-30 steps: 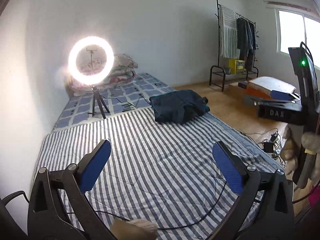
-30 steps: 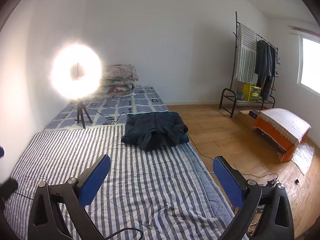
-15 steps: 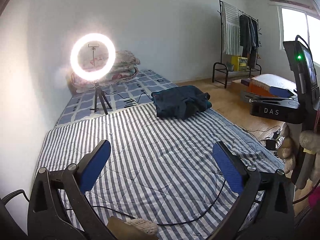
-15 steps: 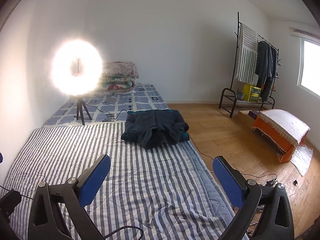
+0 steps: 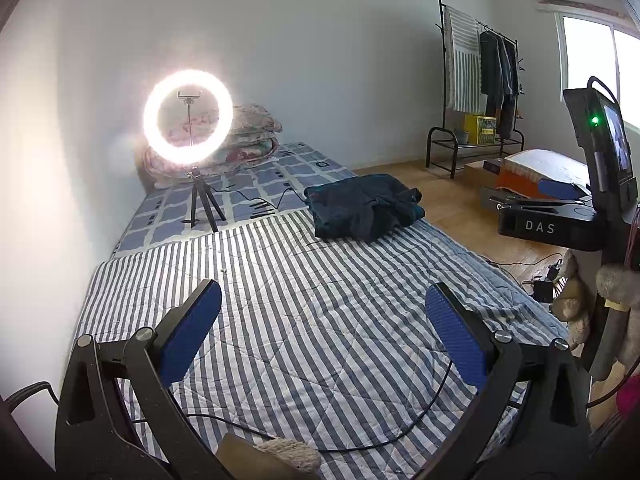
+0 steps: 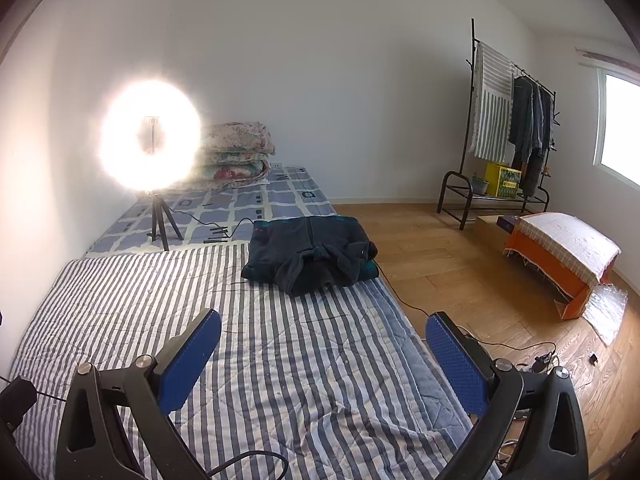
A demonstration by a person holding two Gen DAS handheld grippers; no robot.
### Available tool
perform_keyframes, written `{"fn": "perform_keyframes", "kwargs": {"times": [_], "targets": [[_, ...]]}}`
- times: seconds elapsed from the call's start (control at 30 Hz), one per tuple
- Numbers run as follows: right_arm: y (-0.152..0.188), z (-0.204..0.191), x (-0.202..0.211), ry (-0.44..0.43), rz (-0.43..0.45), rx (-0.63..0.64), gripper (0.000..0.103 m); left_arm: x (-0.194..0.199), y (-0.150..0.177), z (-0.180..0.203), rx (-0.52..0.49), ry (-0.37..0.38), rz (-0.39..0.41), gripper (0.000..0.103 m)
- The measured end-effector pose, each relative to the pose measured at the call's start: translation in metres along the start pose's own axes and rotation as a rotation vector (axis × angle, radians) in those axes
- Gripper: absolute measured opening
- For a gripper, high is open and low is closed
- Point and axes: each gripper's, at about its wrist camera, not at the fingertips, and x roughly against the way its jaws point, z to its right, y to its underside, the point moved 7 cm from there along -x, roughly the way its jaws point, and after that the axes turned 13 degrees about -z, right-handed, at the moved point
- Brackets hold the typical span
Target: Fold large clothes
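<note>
So the striped quilt (image 6: 280, 360) on the bed takes up most of both views, stretching from 6 o'clock up toward 12, and it's bare across the middle. Behind it at about 11 o'clock there's the checked mattress cover (image 6: 248, 200) with a stack of floral bedding (image 6: 232, 156) against the wall.

The thing that matters, the dark jacket (image 6: 312, 256), sits at roughly 12 o'clock in the right wrist view, near the far right edge of the quilt, well apart from both grippers. It looks bunched into a rough bundle, a sleeve or flap flopped over the front, so my read is it's loosely gathered at best, not neatly folded. Basically everything is left to do: get to it, spread it, fold it.

Ring light (image 5: 188, 116) on its tripod glares at 10 o'clock, with a black cable (image 5: 360, 432) trailing across the quilt at 6.

Left gripper (image 5: 322, 328) and right gripper (image 6: 323, 354): fingers spread wide on both, holding nothing, hovering over the quilt.
</note>
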Motion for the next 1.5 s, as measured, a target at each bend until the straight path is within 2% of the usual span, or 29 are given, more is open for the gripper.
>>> {"fn": "perform_keyframes", "kwargs": {"times": [1.5], "targets": [[0.0023,0.0021,-0.0040,-0.005,-0.004,0.005,0.103,0.0030,-0.0006,-0.0010,-0.008,-0.002,0.003,0.103]]}}
